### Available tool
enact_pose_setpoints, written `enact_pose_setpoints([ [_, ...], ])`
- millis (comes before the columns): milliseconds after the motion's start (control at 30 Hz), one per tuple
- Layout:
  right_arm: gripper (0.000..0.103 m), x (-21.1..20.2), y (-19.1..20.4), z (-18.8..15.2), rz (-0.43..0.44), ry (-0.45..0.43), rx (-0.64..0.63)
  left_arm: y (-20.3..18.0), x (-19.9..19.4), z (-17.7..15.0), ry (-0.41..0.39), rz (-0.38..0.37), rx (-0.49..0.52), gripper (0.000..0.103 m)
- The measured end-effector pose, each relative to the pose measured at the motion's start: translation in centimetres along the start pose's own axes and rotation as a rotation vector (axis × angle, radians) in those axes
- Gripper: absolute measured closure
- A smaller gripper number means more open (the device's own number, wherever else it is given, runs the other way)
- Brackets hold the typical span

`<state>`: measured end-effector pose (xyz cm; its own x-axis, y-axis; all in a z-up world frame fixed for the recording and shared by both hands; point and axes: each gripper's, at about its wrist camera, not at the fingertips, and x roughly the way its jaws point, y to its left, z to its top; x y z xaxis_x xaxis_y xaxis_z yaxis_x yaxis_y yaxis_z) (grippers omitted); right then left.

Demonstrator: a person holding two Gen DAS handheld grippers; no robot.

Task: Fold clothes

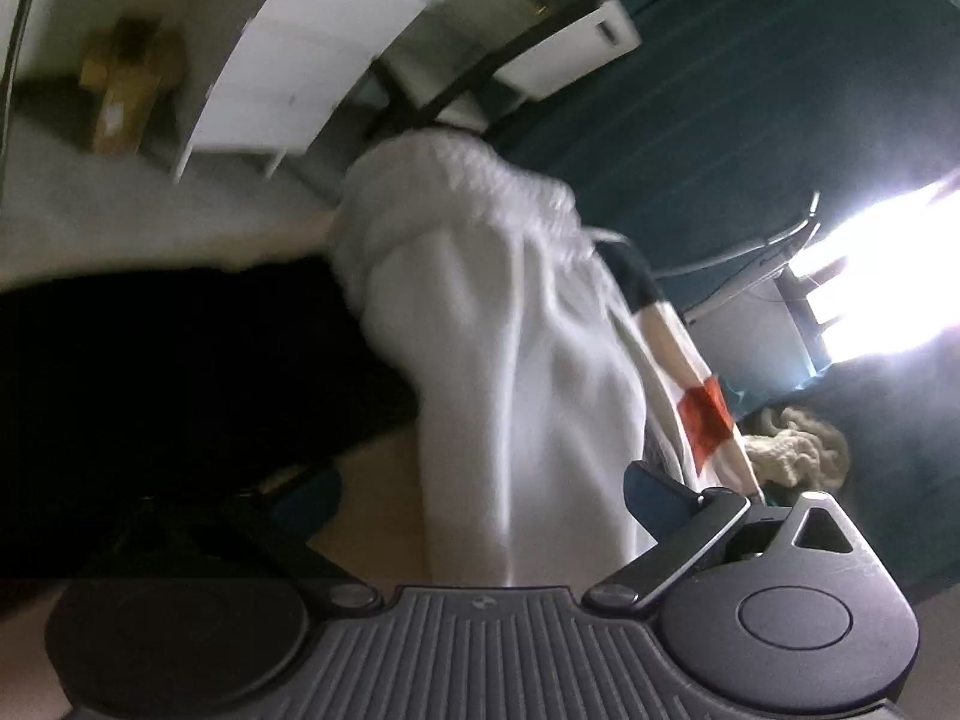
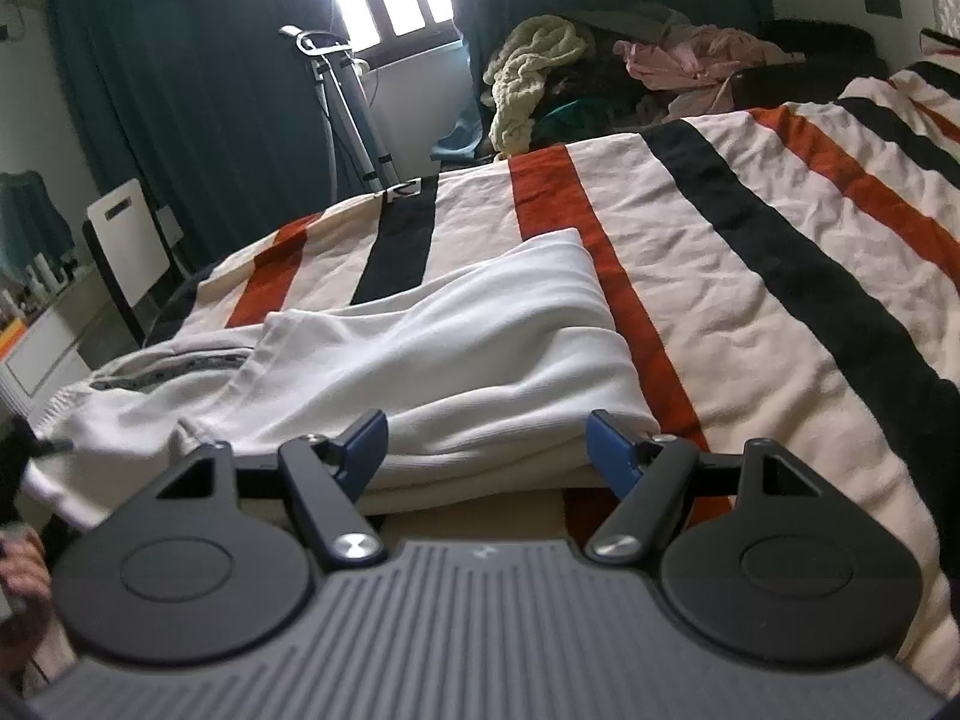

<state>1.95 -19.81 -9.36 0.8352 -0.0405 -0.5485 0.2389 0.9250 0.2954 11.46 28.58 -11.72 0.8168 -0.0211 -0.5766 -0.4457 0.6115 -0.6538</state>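
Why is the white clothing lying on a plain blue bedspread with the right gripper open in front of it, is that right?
Not quite. The bedspread isn't plain blue: it's cream with orange and black stripes, as the right wrist view shows. The rest holds: the white clothing lies on it, and the right gripper is open in front of it.

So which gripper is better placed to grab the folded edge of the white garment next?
Probably the right. The right gripper sits level with the bed, its open jaws straddling the white garment at its near folded edge. The left gripper is blurred, with the cloth between its open jaws.
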Motion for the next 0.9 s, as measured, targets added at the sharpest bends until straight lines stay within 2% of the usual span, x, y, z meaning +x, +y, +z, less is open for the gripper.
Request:
enact_pose_setpoints([
  [133, 0.029, 0.8, 0.4, -0.3, -0.003, 0.02, -0.021, -1.1, 1.0, 1.4, -0.032, 0.003, 0.101, 0.026],
  [200, 0.029, 1.1, 0.9, -0.5, -0.005, 0.023, -0.043, -1.3, 1.8, 1.9, -0.034, -0.005, 0.111, 0.031],
  [300, 0.029, 1.9, 1.8, -0.4, -0.012, 0.021, -0.082, -1.1, 2.5, 2.7, -0.055, 0.001, 0.116, 0.045],
  [367, 0.029, 2.5, 2.5, -0.3, -0.02, 0.016, -0.112, -1.4, 3.4, 3.0, -0.07, -0.004, 0.116, 0.059],
  [467, 0.029, 3.9, 3.2, -0.3, -0.031, 0.022, -0.145, -1.5, 4.2, 3.0, -0.119, -0.004, 0.12, 0.072],
  [567, 0.029, 5.9, 3.3, -0.6, -0.046, 0.067, -0.146, -2.8, 4.1, 2.5, -0.186, 0.007, 0.17, 0.081],
  [700, 0.029, 8.2, 3.4, -0.9, -0.063, 0.119, -0.135, -5.4, 3.0, 1.9, -0.291, 0.013, 0.29, 0.087],
  [900, 0.029, 7.3, 3.3, -0.6, -0.059, 0.105, -0.089, -9.0, -1.2, -0.2, -0.398, -0.067, 0.39, 0.088],
])
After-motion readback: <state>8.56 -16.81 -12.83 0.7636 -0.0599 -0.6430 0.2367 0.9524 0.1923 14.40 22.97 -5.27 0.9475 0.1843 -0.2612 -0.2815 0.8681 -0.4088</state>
